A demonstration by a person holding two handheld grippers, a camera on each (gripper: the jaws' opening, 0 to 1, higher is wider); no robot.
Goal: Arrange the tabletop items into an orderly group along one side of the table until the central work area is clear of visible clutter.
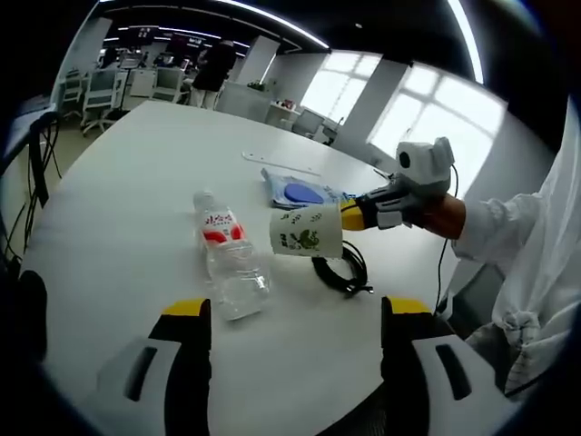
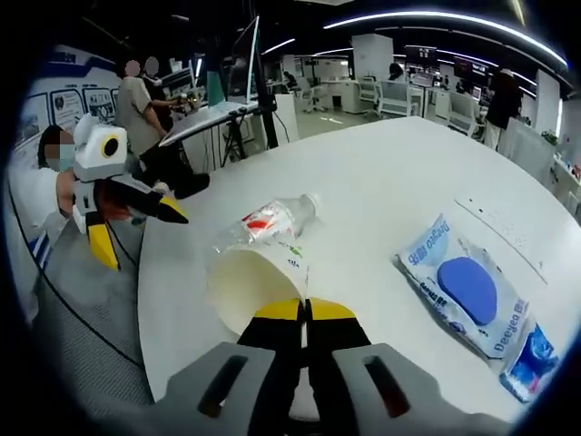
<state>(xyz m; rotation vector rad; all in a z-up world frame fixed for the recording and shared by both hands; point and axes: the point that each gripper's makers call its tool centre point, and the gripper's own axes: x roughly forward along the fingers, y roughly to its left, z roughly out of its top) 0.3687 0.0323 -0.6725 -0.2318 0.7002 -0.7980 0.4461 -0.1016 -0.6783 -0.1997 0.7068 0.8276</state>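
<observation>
Office room, white table [image 1: 118, 182] as work surface. Bottle [image 1: 229, 259] lay on its side mid-table. Right gripper [image 2: 305, 313] clenched on cup [image 2: 250, 282] rim, cup just beside bottle. Cable [image 1: 345, 270] past cup; packet [image 2: 467, 295] farther from bottle. Left gripper [image 1: 295, 313] spread wide, empty, near bottle.

Grey moulded left claw [image 1: 295, 331] and right claw [image 2: 305, 313], yellow-capped black jaw tips; white camera housing on top; white sleeve [image 1: 522, 236] with knotted hem, orange cuff
</observation>
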